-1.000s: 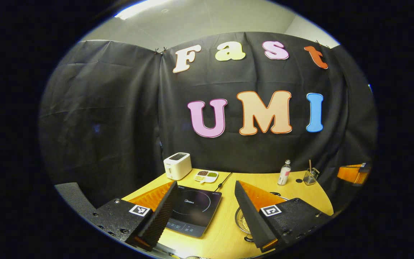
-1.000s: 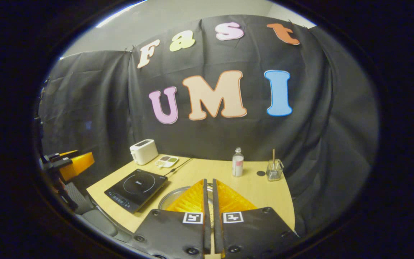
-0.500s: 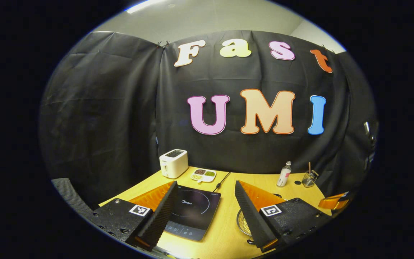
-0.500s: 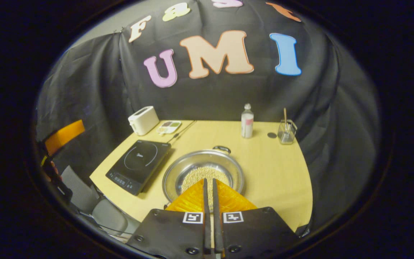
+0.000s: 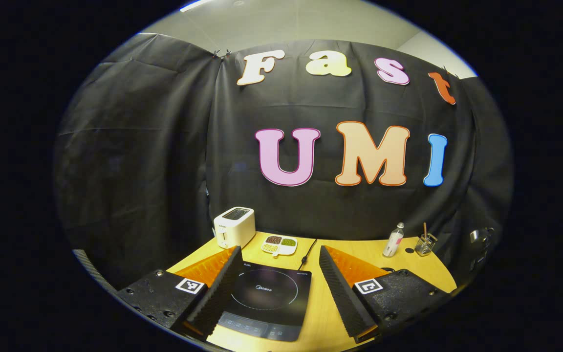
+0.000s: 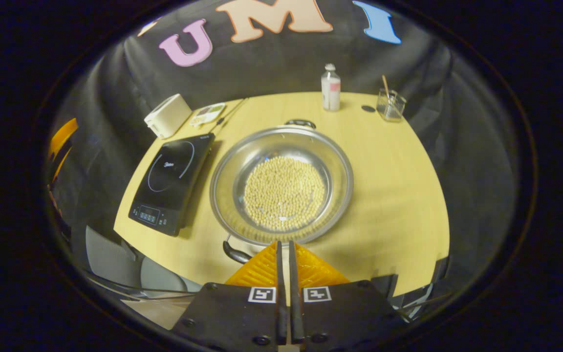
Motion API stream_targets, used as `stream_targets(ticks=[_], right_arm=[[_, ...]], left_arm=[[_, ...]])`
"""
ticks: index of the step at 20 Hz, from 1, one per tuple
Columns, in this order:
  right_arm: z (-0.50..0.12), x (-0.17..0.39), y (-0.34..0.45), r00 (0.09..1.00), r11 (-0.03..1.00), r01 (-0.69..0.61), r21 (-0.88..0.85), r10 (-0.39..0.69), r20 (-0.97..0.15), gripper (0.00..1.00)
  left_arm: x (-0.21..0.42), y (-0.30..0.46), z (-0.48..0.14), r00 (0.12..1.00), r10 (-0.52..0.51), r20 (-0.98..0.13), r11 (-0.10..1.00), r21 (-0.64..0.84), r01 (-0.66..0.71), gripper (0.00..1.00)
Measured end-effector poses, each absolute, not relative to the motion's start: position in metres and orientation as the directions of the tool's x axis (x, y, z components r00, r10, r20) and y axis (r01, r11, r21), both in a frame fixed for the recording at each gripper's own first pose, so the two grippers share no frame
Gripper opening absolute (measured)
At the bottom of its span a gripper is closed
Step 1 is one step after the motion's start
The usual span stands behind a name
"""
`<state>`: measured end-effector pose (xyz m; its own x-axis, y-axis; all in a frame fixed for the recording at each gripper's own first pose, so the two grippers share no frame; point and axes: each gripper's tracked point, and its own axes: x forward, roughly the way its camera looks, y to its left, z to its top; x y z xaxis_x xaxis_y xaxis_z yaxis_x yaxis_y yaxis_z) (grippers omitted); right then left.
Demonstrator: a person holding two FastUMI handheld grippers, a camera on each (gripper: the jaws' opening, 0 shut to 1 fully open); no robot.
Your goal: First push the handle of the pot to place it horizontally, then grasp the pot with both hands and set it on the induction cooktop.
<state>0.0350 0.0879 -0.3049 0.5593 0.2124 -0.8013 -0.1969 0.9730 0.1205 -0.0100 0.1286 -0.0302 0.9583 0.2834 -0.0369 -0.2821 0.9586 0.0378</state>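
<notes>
Over the table (image 6: pixel 399 186), left gripper (image 5: pixel 277 288) fingers wide apart, right gripper (image 6: pixel 285 254) fingers together, empty.

left gripper (image 5: pixel 278 281) level, fingers spread wide, right gripper (image 6: pixel 284 254) tilted downward, fingers closed together, nothing held

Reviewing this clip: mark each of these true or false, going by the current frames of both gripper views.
1. The pot sits on the induction cooktop. False: it rests on the table beside the cooktop.
2. The pot holds small pale beans. True.
3. The right gripper is open wide. False: its fingers are closed together, holding nothing.
4. The left gripper is open. True; the cooktop shows between its fingers.
5. The toaster stands next to the bottle. False: they are at opposite ends of the table's far edge.
</notes>
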Motion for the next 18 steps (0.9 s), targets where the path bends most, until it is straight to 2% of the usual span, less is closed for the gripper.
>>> stream_targets(ticks=[2, 3, 7, 8, 12, 13, 15, 16, 17, 18], right_arm=[[-0.324, 0.029, 0.087, 0.506, 0.982, -0.145, 0.124, 0.181, -0.844, 0.07], [-0.333, 0.027, 0.087, 0.484, 0.985, -0.124, 0.118, 0.164, -0.860, 0.06], [-0.365, 0.024, 0.085, 0.419, 0.993, -0.076, 0.088, 0.112, -0.901, 0.06], [-0.373, 0.024, 0.085, 0.410, 0.995, -0.066, 0.074, 0.095, -0.907, 0.06], [-0.392, 0.027, 0.089, 0.390, 0.998, -0.043, 0.043, 0.057, -0.919, 0.06], [-0.396, 0.028, 0.091, 0.388, 0.999, -0.039, 0.037, 0.049, -0.920, 0.07], [-0.403, 0.027, 0.095, 0.383, 0.999, -0.041, 0.016, 0.031, -0.923, 0.06], [-0.405, 0.027, 0.098, 0.382, 0.999, -0.043, 0.010, 0.026, -0.924, 0.05], [-0.407, 0.026, 0.101, 0.381, 0.999, -0.046, 0.004, 0.022, -0.924, 0.00], [-0.408, 0.025, 0.102, 0.384, 0.999, -0.048, -0.014, 0.006, -0.923, 0.05]], left_arm=[[-0.005, 0.137, -0.033, 0.962, 0.269, -0.043, 0.963, 0.036, -0.268, 0.93], [-0.003, 0.140, -0.034, 0.964, 0.262, -0.046, 0.965, 0.037, -0.260, 0.96], [0.004, 0.154, -0.037, 0.970, 0.238, -0.053, 0.971, 0.050, -0.235, 0.96], [0.005, 0.157, -0.039, 0.971, 0.231, -0.058, 0.972, 0.052, -0.228, 0.93], [0.007, 0.168, -0.048, 0.974, 0.209, -0.082, 0.977, 0.064, -0.204, 0.92], [0.007, 0.172, -0.049, 0.975, 0.208, -0.085, 0.977, 0.070, -0.202, 0.96], [0.009, 0.179, -0.049, 0.975, 0.204, -0.085, 0.977, 0.081, -0.197, 0.92], [0.010, 0.183, -0.050, 0.976, 0.202, -0.087, 0.977, 0.086, -0.195, 0.92], [0.009, 0.185, -0.050, 0.976, 0.199, -0.088, 0.978, 0.088, -0.192, 0.92], [0.010, 0.188, -0.051, 0.977, 0.196, -0.090, 0.978, 0.091, -0.188, 0.92]])
